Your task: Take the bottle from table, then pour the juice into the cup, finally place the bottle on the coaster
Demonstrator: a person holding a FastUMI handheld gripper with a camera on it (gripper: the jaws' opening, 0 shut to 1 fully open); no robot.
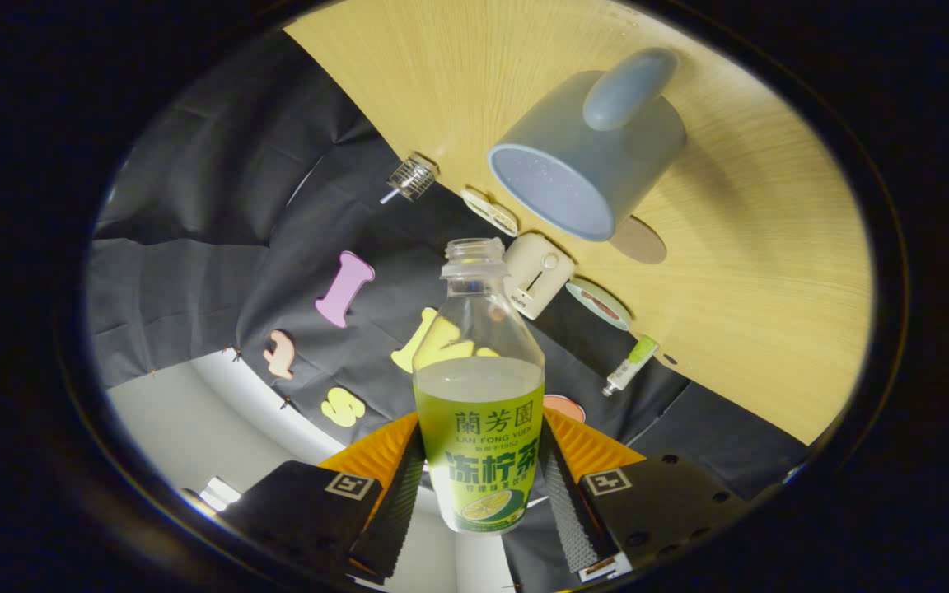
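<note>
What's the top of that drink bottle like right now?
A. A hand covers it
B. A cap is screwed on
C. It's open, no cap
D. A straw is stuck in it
C: the bottle, clamped between the two fingers of the gripper, shows a bare threaded neck with no cap, and its open mouth points toward the grey cup on the table.

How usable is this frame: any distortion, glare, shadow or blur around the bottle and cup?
Gripper view: strong fisheye bending and a rolled horizon, so the table looks tilted; the bottle, clamped in the hand-held gripper, is sharp with faint reflections; the cup casts a soft shadow; rim objects smear slightly.
</note>
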